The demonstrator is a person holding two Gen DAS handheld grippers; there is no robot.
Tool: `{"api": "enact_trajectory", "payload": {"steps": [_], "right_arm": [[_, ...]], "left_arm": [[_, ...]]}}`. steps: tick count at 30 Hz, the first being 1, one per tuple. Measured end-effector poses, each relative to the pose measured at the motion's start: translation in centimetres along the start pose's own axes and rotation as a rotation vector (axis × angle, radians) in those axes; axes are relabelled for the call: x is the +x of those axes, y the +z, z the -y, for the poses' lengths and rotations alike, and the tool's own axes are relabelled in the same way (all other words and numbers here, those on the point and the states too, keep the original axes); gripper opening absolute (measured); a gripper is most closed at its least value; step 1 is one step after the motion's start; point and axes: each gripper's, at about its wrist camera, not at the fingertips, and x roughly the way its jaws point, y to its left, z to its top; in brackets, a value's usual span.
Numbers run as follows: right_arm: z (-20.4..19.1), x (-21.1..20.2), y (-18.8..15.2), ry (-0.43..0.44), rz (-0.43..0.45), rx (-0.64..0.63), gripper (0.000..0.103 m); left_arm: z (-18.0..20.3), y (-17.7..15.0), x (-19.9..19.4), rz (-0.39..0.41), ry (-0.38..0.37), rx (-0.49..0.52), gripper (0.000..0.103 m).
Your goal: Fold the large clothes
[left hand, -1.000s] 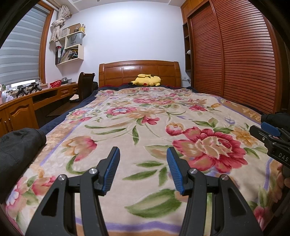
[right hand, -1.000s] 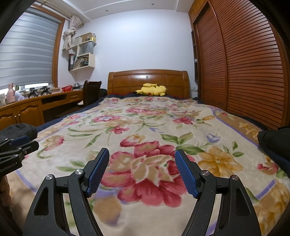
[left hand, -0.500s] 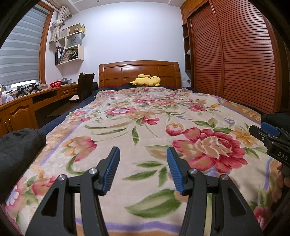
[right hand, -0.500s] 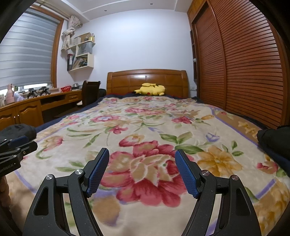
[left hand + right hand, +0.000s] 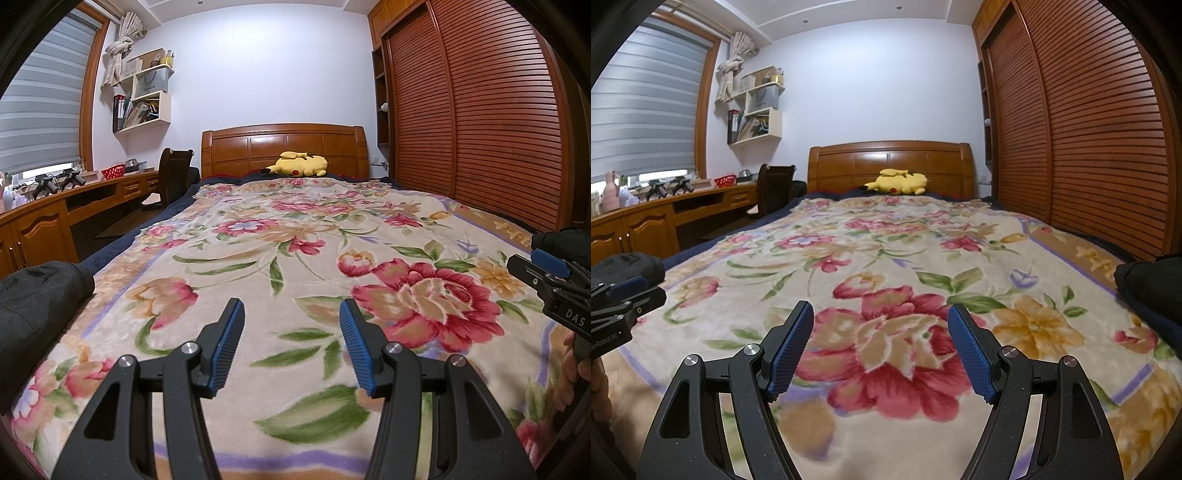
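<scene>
A black garment point(image 5: 33, 306) lies bunched at the bed's near left edge; it also shows in the right wrist view point(image 5: 628, 266). Another dark piece of cloth point(image 5: 1148, 288) lies at the bed's right edge, seen too in the left wrist view point(image 5: 565, 243). My left gripper point(image 5: 291, 339) is open and empty above the floral blanket point(image 5: 295, 240), right of the black garment. My right gripper point(image 5: 881, 343) is open and empty above the blanket's big red flower point(image 5: 886, 354). Each gripper shows at the edge of the other's view.
A yellow plush toy point(image 5: 299, 168) lies by the wooden headboard point(image 5: 284, 147). A wooden desk point(image 5: 48, 214) with a chair point(image 5: 173, 177) runs along the left. Slatted wardrobe doors point(image 5: 472, 118) line the right side. Wall shelves point(image 5: 144, 99) hang at the far left.
Both grippers stay open and almost still. The right wrist view has shifted very slightly.
</scene>
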Motion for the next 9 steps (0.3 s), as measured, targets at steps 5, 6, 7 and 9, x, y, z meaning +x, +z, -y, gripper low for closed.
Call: {"api": "enact_trajectory", "payload": {"steps": [5,6,7,9], "right_arm": [[-0.02,-0.04,0.06,0.001,0.001,-0.002,0.077],[-0.01,0.01,0.0,0.0,0.002,-0.002,0.077],[0.02,0.06,-0.05,0.0,0.002,-0.002,0.077],[0.04,0.09,-0.06,0.001,0.0,-0.001,0.077]], "left_arm": [[0.07,0.05,-0.02,0.001,-0.002,-0.001,0.053],[0.14,0.09,0.01,0.001,-0.002,-0.001,0.053],[0.08,0.05,-0.02,0.001,0.0,0.0,0.053],[0.1,0.07,0.01,0.001,-0.003,-0.001,0.053]]}}
